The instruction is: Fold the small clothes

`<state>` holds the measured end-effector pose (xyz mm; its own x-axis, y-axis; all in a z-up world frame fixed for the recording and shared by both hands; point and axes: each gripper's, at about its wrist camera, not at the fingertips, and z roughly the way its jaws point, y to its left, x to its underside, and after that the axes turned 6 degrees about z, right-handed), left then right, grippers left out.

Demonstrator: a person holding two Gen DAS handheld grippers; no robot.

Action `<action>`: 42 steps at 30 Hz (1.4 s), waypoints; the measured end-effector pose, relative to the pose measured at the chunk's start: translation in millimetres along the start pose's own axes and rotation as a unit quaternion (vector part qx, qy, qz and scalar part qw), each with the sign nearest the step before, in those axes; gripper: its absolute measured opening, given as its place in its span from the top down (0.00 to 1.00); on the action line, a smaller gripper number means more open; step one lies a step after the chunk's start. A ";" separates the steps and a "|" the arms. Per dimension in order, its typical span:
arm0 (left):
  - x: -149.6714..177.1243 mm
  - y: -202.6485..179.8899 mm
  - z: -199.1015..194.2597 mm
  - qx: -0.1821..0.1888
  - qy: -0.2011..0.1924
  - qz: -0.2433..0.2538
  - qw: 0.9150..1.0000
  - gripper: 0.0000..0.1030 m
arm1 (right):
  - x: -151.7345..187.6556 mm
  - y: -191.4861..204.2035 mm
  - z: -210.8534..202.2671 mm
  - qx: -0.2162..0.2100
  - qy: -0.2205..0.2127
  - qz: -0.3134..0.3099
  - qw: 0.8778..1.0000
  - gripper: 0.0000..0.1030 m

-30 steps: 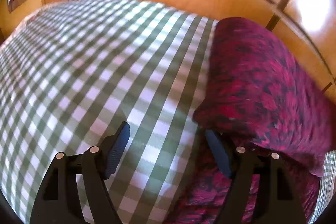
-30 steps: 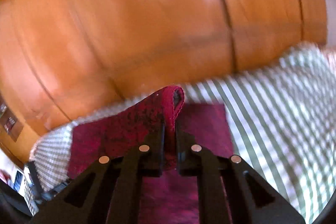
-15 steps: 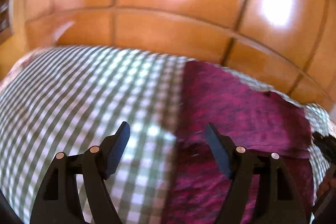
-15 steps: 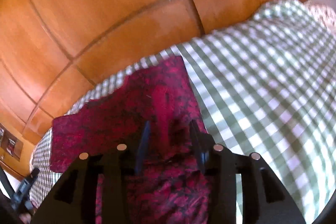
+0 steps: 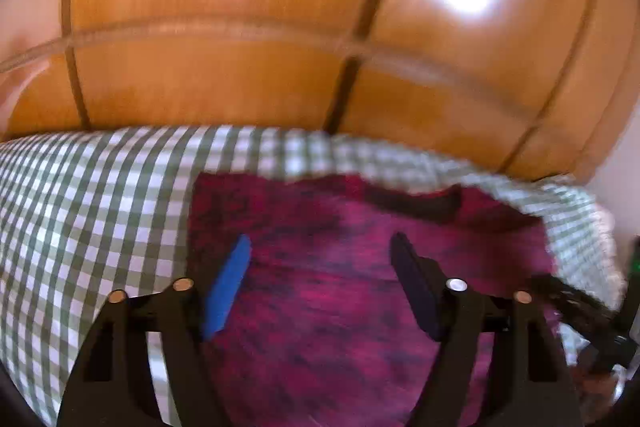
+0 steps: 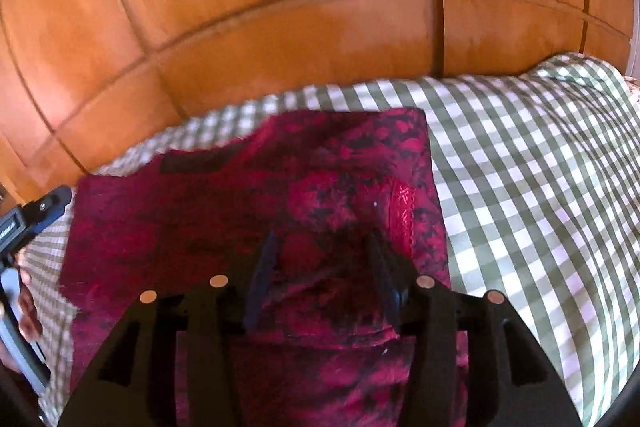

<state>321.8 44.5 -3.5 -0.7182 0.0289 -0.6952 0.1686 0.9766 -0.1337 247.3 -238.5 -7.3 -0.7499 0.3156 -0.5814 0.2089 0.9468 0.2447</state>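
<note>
My right hand-held gripper [image 6: 320, 279] and left hand-held gripper [image 5: 320, 283] both hang with fingers apart over the red garment [image 6: 280, 211] lying folded near the far edge of the checked bed [image 6: 520, 167], where I judge a careless pinch could drag the fold open

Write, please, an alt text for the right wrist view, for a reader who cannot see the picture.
A dark red patterned garment lies flat on a green and white checked cloth, and the right gripper hovers open above it, holding nothing. Behind stands an orange wooden panelled wall; the left gripper shows at the left edge.
</note>
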 end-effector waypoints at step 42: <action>99.3 -13.3 -47.3 -0.079 0.012 0.030 0.996 0.26 | 35.5 -24.3 -51.8 0.009 -0.031 0.036 0.999 0.87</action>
<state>216.3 44.5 -37.4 -0.7266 0.0909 -0.6810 0.1038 0.9944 0.0219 183.0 -253.6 6.4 -0.6930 0.3854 -0.6093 0.2723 0.9224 0.2738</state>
